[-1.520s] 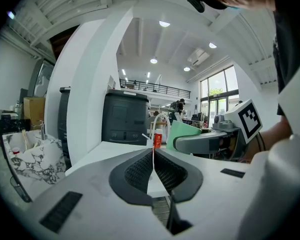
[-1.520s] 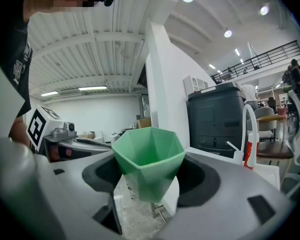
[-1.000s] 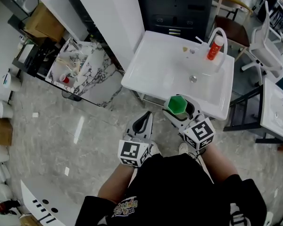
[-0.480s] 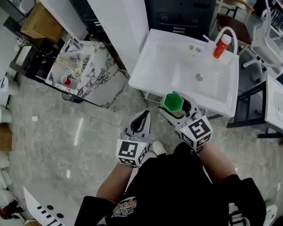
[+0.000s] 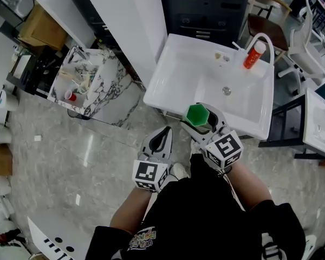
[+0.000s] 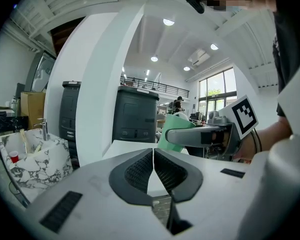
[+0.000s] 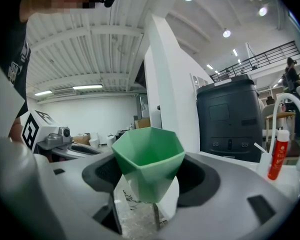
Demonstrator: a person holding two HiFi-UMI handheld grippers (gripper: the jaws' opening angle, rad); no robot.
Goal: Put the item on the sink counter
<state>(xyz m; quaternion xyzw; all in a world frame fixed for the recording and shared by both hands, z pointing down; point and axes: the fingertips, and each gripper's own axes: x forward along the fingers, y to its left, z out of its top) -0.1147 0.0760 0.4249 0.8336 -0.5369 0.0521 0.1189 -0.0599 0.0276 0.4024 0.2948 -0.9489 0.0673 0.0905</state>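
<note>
The right gripper (image 5: 201, 119) pinches the faceted green cup (image 7: 148, 156) upright between wide-set jaws, over the near rim of the white sink counter (image 5: 173, 72). I'd carry it on to the flat ledge left of the basin and lower it level (that rim looks narrow). The left gripper (image 6: 153, 159) is empty, jaws pressed together; I count one cup, one red bottle (image 5: 251, 54), two grippers

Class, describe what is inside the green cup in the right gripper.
From the head view, the green cup shows only its green inner walls, no contents. The right gripper view's angle hides the cup's bottom behind its near wall.
</note>
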